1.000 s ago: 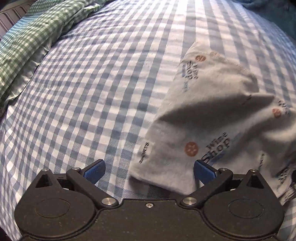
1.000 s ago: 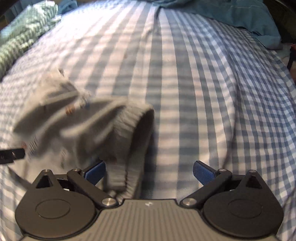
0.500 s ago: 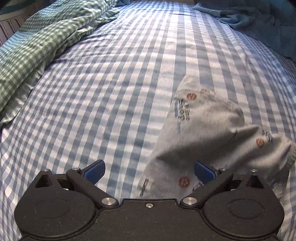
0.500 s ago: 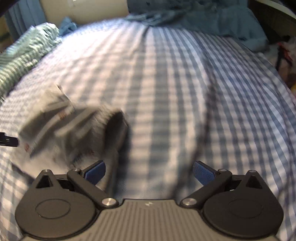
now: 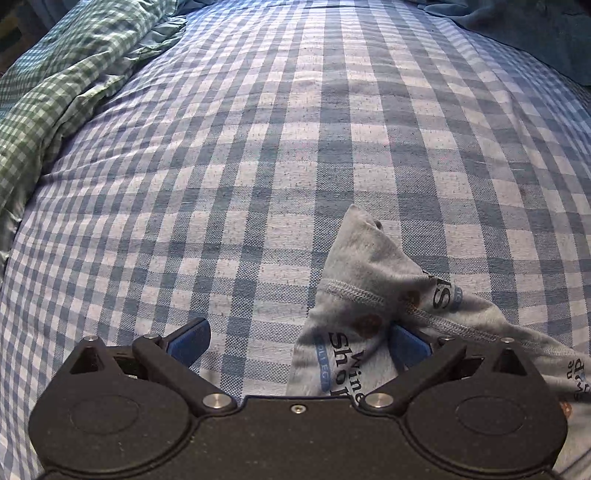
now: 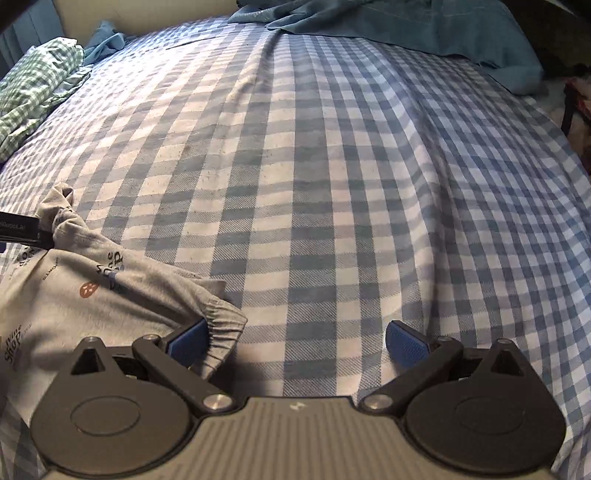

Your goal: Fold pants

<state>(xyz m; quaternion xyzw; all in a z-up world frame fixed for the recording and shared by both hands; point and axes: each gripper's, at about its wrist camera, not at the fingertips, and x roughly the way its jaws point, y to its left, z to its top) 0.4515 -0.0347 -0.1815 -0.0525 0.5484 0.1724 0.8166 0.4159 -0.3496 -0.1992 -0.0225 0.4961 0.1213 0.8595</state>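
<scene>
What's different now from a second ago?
The grey pants slid toward the left gripper, bunching around its right pad. The right gripper pulled back, its left pad at the waistband. Both jaws stayed wide open, and the checked bedsheet is unchanged.

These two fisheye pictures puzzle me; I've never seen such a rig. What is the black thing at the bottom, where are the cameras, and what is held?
Each picture comes from a camera on a hand-held gripper, looking forward along its blue-padded jaws. The left gripper and the right gripper are each carried by a person, and both stand open. On the blue checked bedsheet lie small grey printed pants, bunched up, their cloth against one pad of each gripper but not pinched. Green checked bedding and a teal blanket lie at the edges.
</scene>
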